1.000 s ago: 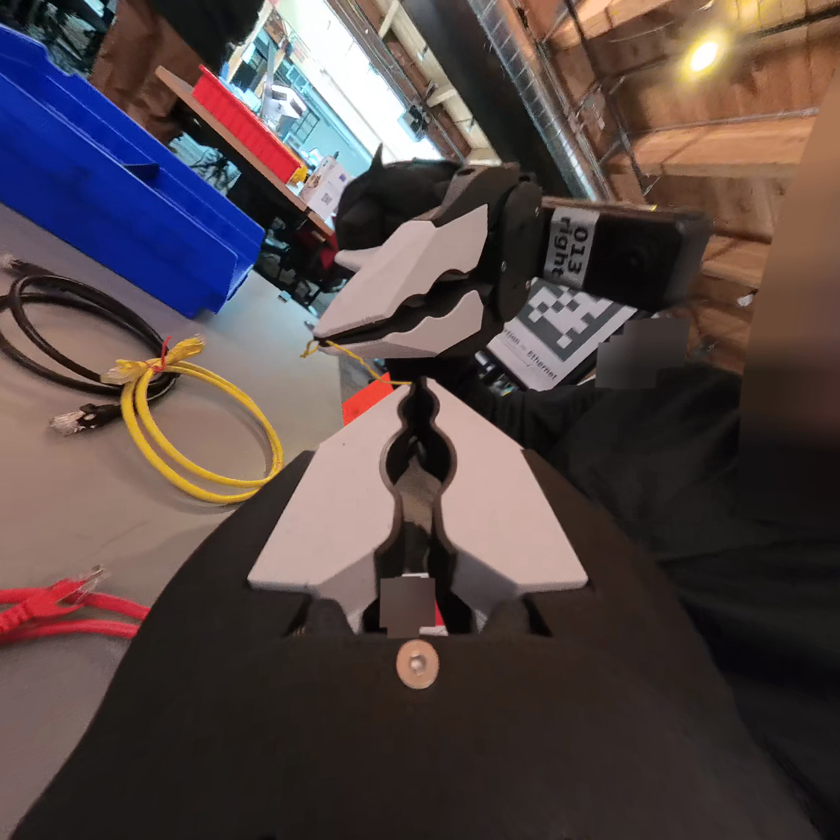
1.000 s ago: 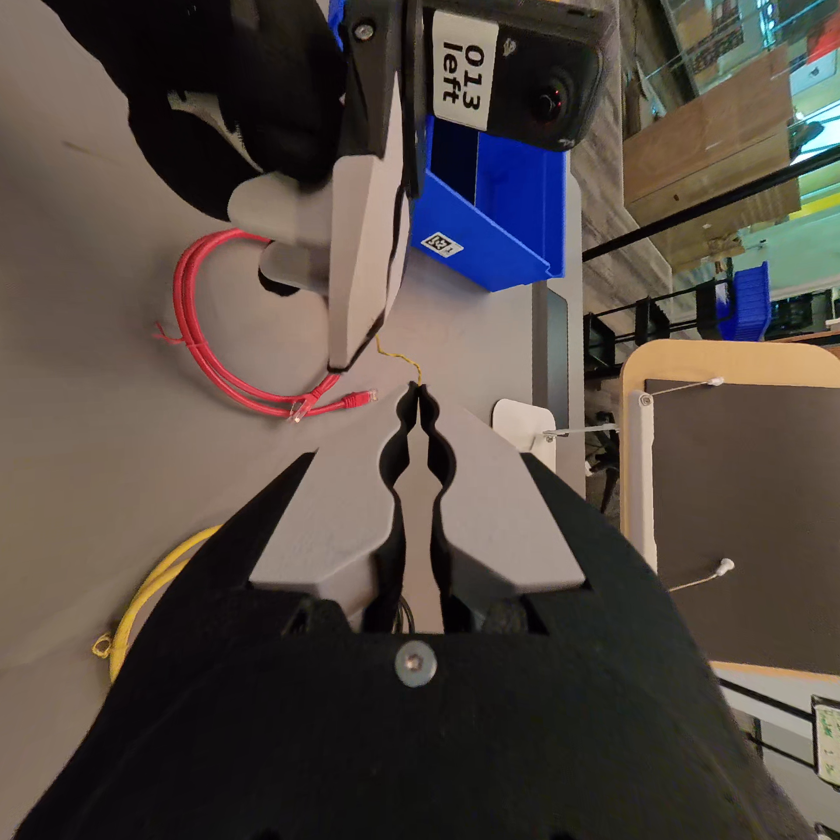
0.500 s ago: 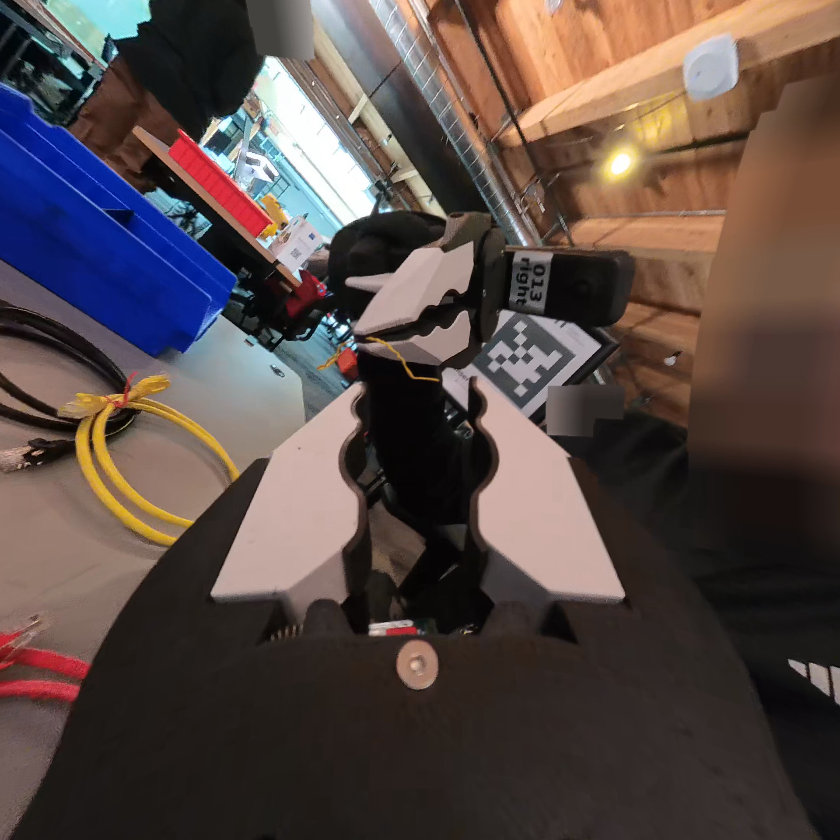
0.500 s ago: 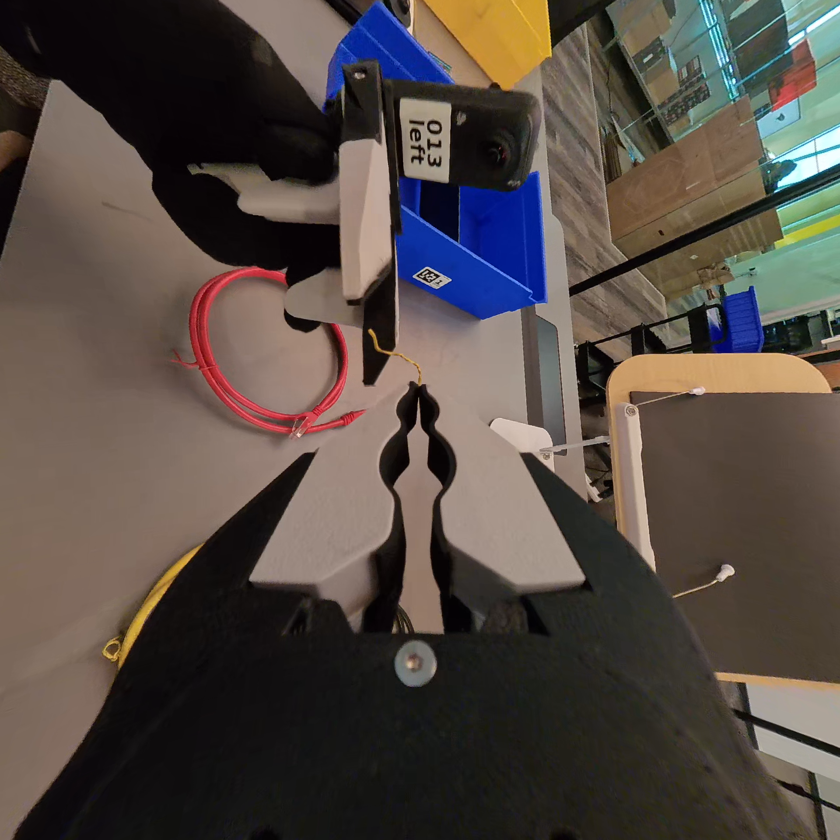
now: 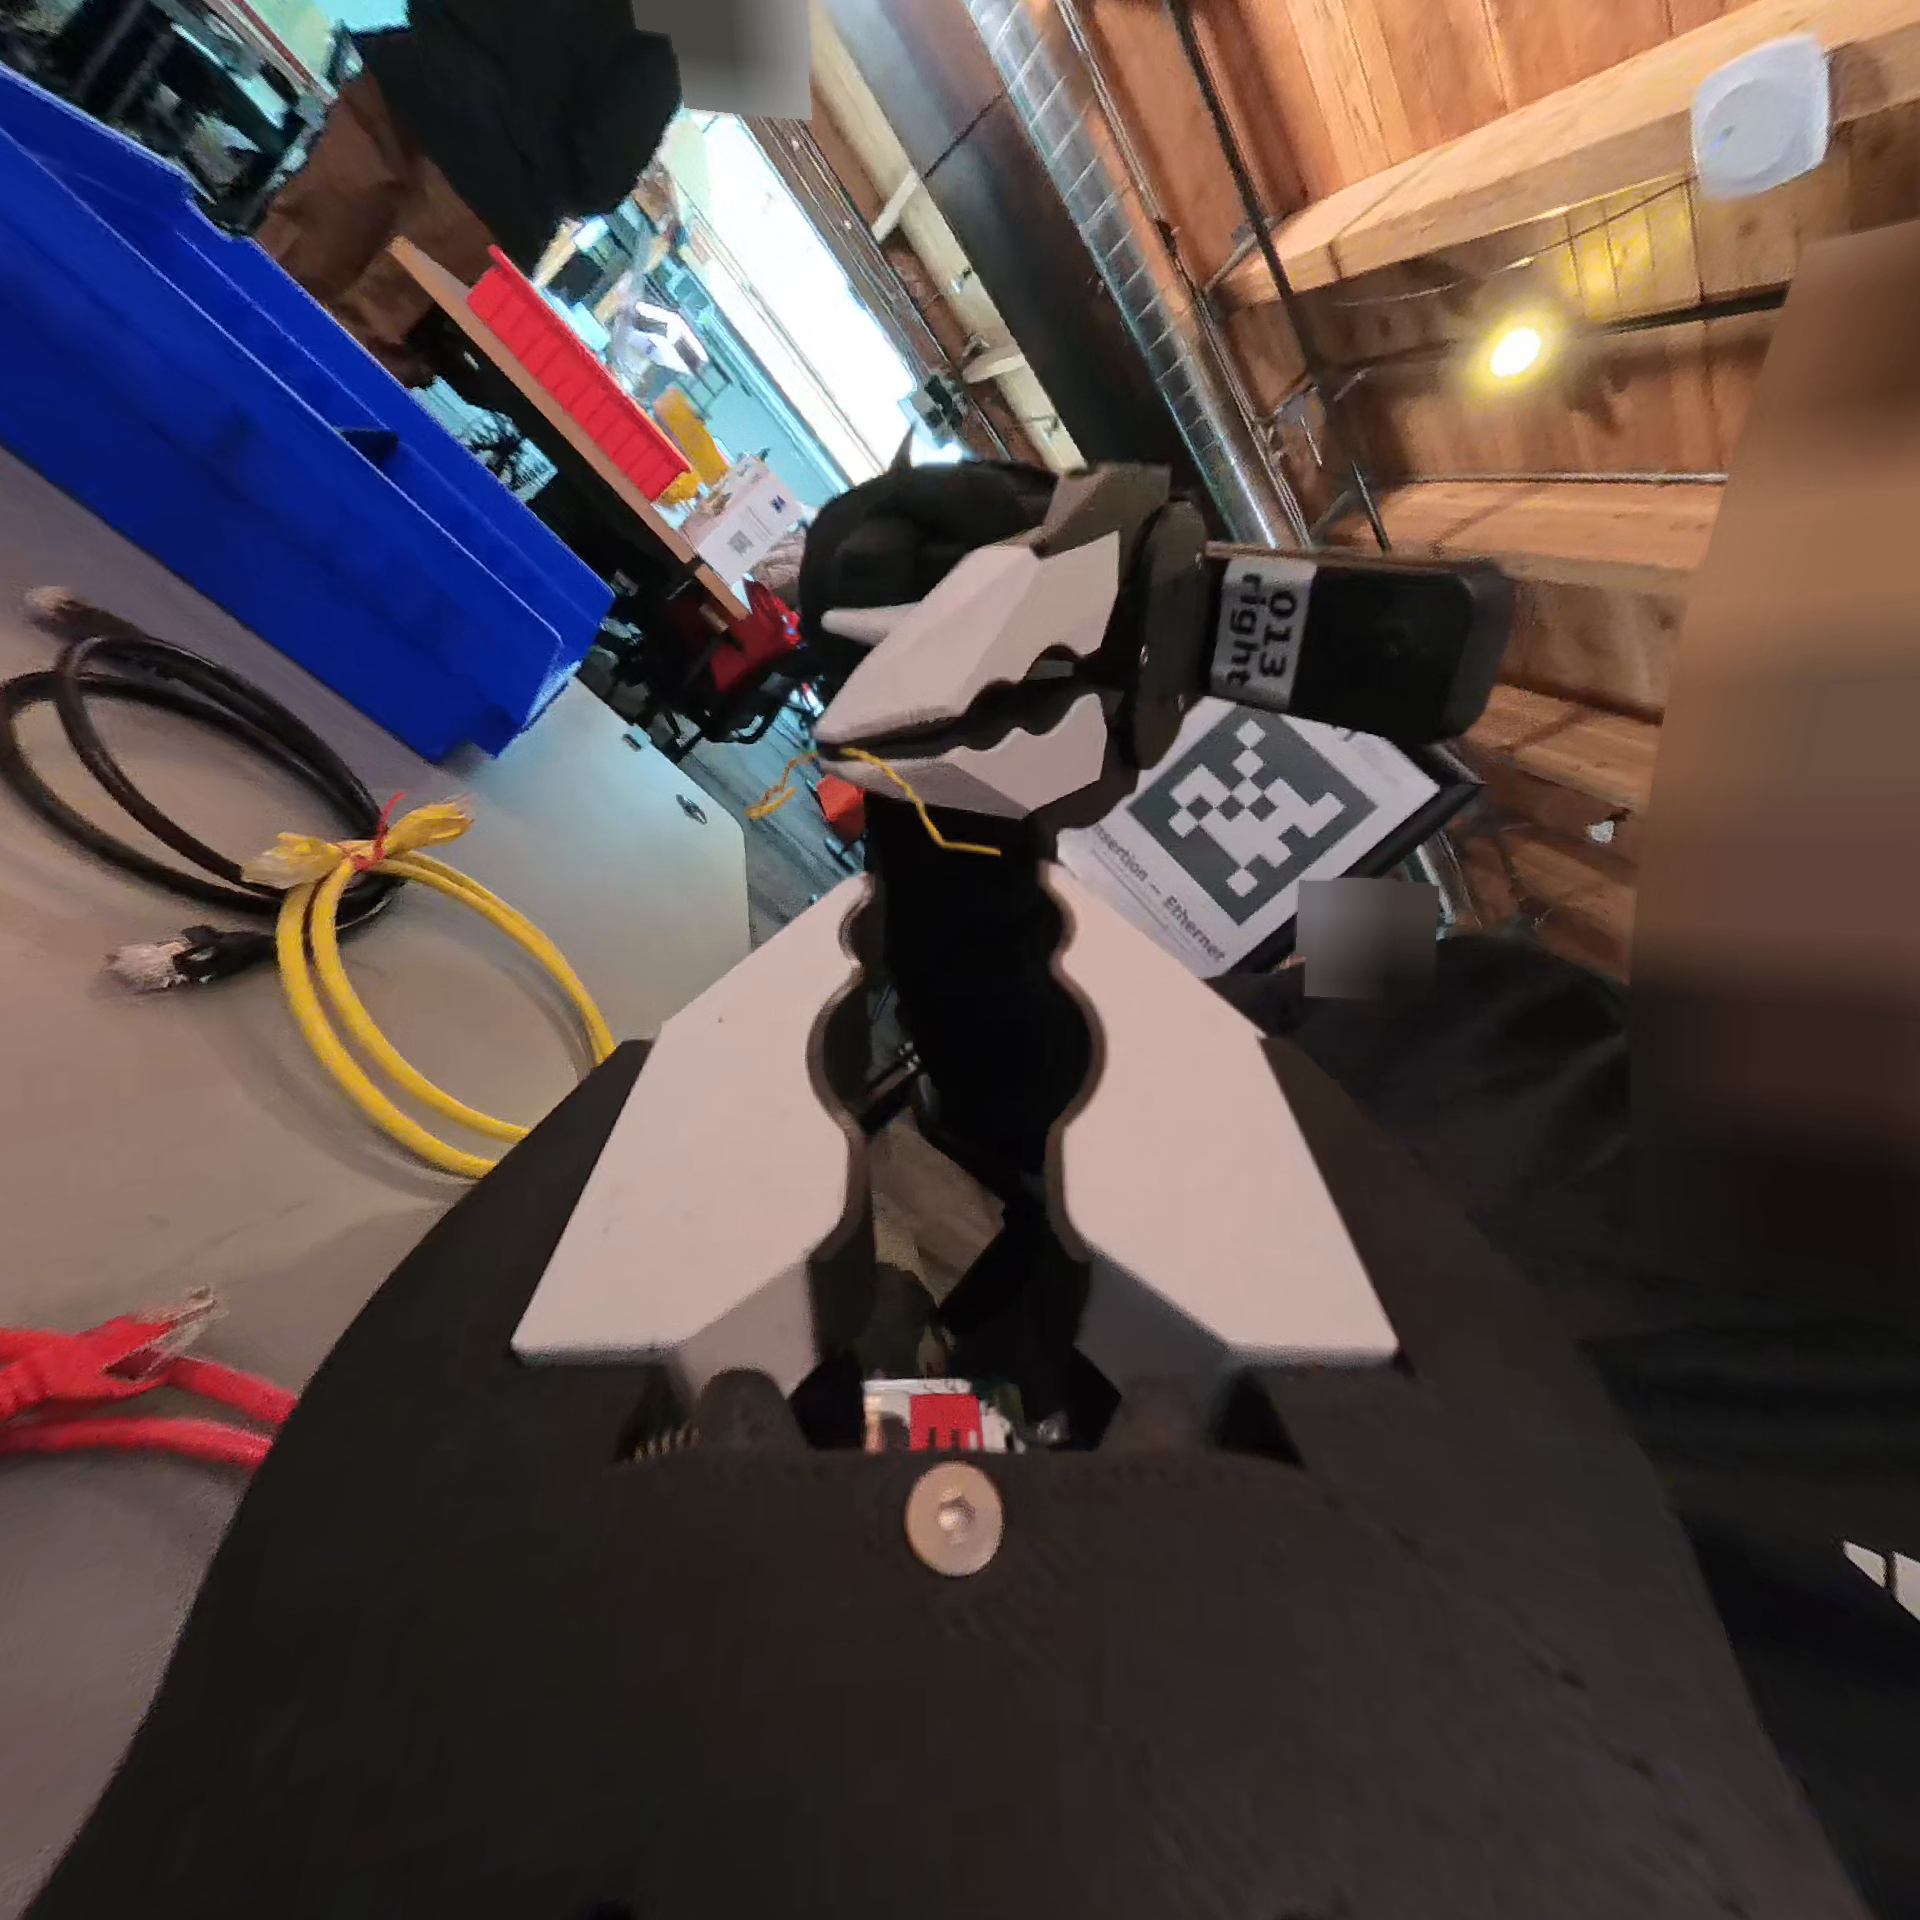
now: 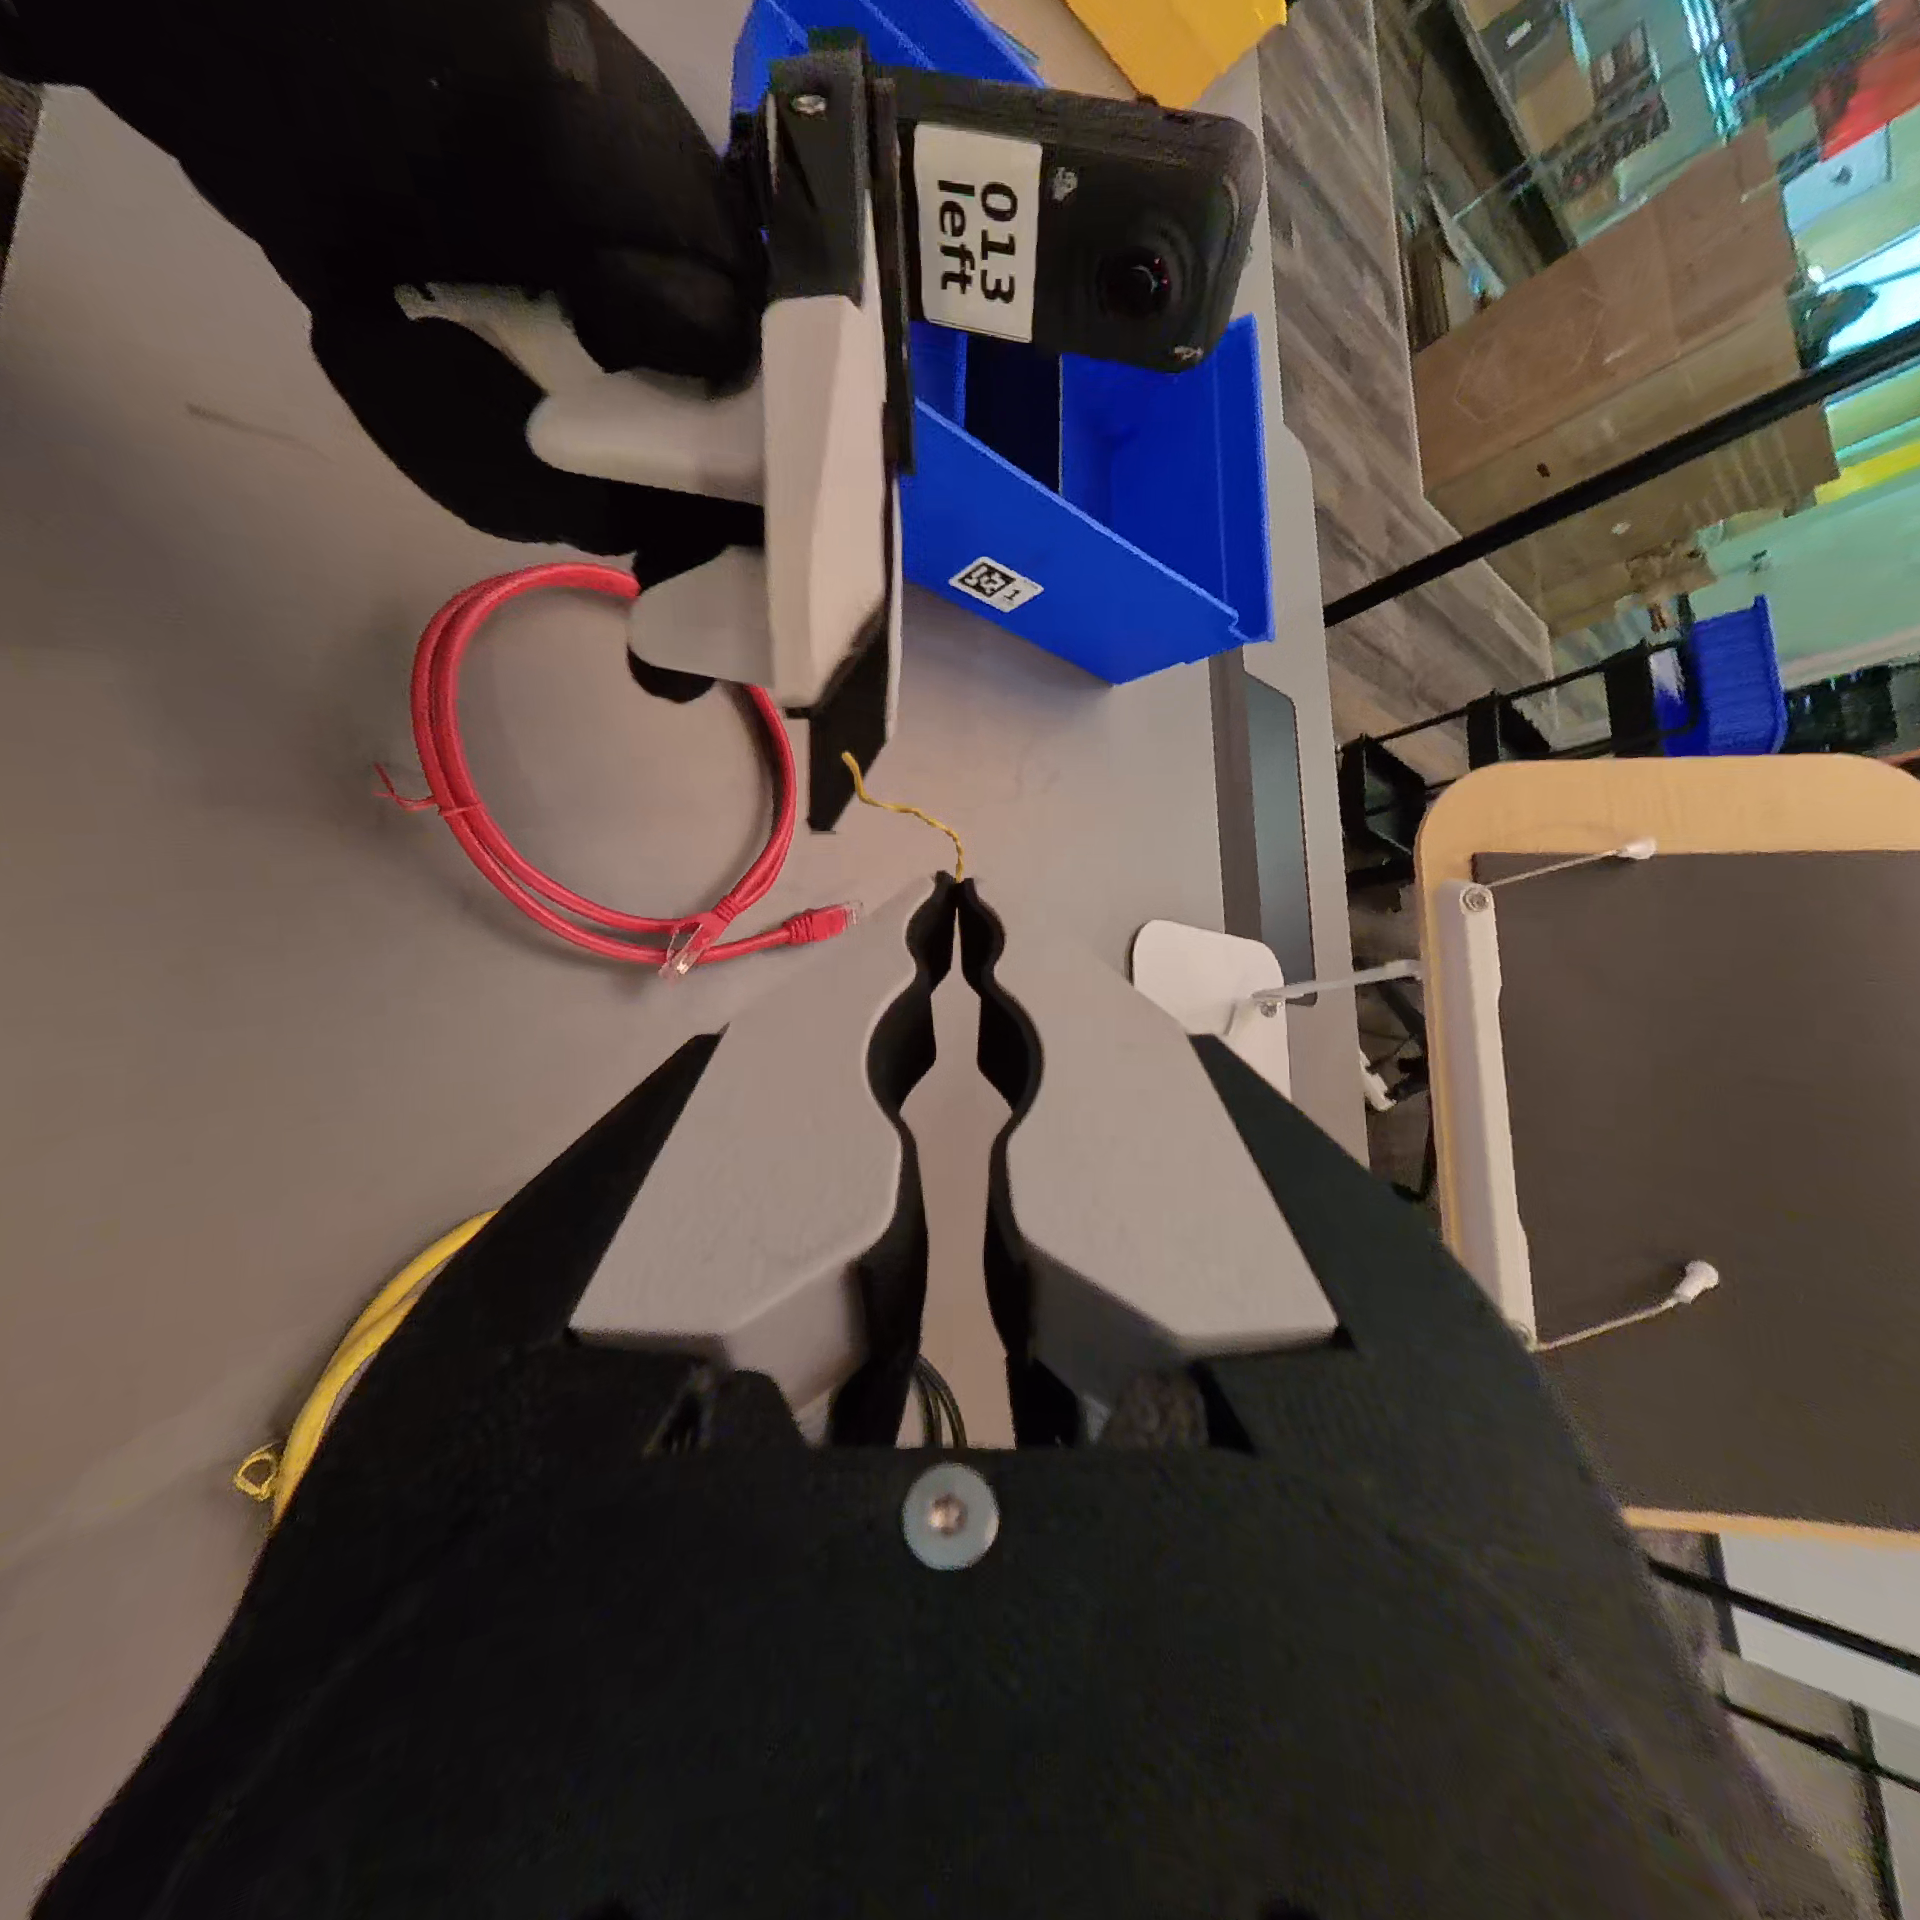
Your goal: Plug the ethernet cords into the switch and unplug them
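Observation:
My right gripper (image 6: 956,888) is shut on a thin yellow twist tie (image 6: 902,808), which curls out from its tips. My left gripper (image 5: 956,904) is open and empty, held above the grey table. In the left wrist view the right gripper (image 5: 836,743) faces it a little beyond, with the tie (image 5: 935,826) hanging from its tips. In the right wrist view the left gripper (image 6: 847,748) shows edge-on, just past the tie's free end. A yellow ethernet cord (image 5: 416,997), a black one (image 5: 156,748) and a red one (image 6: 582,748) lie coiled on the table. No switch shows.
A blue bin (image 5: 260,436) stands at the far side of the table (image 6: 208,935). A framed sign with a square code (image 5: 1268,821) stands behind the right gripper. A white stand (image 6: 1205,977) and a dark board (image 6: 1714,1143) are to the right. A person stands far off. My two grippers' fingertips are within a few centimetres of each other.
My left gripper was shut on the twist tie's other end; it has opened and let go. My right gripper keeps the tie. Both grippers have drawn slightly apart.

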Tool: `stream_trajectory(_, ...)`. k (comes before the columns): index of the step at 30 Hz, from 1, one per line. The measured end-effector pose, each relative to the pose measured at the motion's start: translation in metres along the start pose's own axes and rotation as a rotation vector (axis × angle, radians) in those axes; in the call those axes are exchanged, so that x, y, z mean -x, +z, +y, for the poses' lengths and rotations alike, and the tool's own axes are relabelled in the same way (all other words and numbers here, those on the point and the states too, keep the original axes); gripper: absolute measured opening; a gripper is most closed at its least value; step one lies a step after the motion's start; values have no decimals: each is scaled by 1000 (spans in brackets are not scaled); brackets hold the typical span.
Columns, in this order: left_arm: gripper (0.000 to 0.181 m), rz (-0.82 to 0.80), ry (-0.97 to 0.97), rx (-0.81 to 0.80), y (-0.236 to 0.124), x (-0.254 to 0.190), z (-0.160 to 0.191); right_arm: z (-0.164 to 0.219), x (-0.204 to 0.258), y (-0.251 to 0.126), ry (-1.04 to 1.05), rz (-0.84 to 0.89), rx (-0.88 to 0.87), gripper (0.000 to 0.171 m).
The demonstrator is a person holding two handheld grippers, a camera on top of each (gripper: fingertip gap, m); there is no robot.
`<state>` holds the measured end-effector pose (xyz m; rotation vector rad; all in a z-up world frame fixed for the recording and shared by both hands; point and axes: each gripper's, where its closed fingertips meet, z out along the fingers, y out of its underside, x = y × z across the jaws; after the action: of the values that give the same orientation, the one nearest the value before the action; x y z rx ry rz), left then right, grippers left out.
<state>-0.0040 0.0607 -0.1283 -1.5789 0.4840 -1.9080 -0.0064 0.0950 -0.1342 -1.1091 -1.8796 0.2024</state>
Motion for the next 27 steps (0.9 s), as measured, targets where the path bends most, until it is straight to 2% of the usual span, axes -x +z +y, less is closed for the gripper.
stream_trajectory(7, 28, 83, -57, -36, 2, -7, -3, -13, 6, 5, -75, 17, -24, 0)
stream_trajectory(11, 0, 65, -24, -23, 5, -7, 0, -18, 7, 5, -85, 22, -32, 0)
stream_trajectory(12, 0, 54, 4, -19, 5, -8, 1, -21, 6, 3, -63, 17, -51, 0)
stream_trajectory(15, 0, 1, 84, -15, 7, -10, -2, -28, -2, -4, 75, -7, -129, 0)
stream_trajectory(19, 0, -107, 258, -26, 5, -12, -11, -43, -12, -4, 455, -138, -319, 0)
stream_trajectory(22, 0, -104, 305, -48, -3, -19, -18, -54, -19, -6, 680, -230, -492, 0)
stream_trajectory(24, 0, -104, 335, -63, -10, -24, -23, -58, -24, -9, 753, -253, -578, 0)
stream_trajectory(27, 20, -75, 314, -12, -16, -24, -17, -59, -38, -19, 779, -193, -669, 0)
